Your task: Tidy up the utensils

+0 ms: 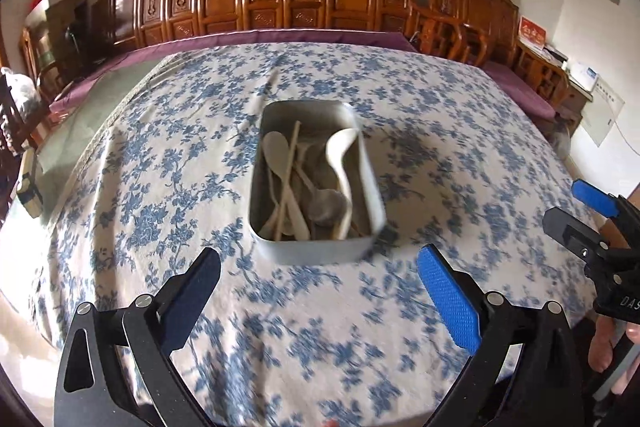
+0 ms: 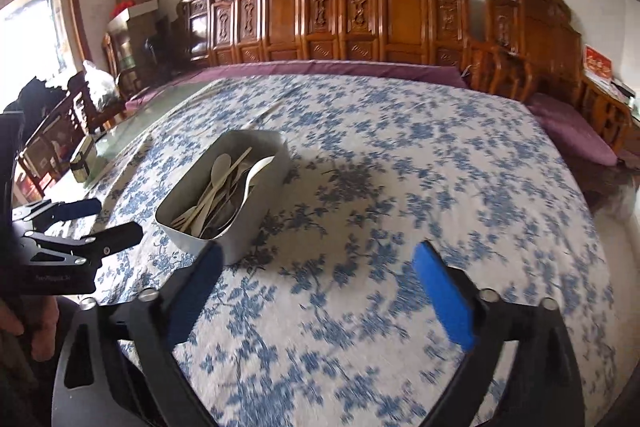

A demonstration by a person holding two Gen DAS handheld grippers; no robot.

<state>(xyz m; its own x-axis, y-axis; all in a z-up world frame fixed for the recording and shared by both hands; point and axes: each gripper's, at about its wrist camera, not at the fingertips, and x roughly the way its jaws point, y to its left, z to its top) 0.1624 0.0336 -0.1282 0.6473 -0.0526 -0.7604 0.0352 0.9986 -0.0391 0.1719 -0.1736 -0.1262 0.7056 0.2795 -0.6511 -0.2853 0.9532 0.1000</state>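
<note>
The grey rectangular metal tin [image 1: 316, 243] stands in the middle of the blue-flowered white tablecloth [image 1: 160, 163], with pale wooden and white spoons [image 1: 340, 163] lying inside. Near it, the left gripper [image 1: 320, 267] and right gripper [image 2: 316, 263] both have jaws wide apart, holding nothing.

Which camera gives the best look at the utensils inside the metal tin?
The left wrist view: it looks almost straight down into the tin, so the utensils spread out clearly. The right wrist view sees the tin off to the left at a slant, its utensils bunched and overlapping.
</note>
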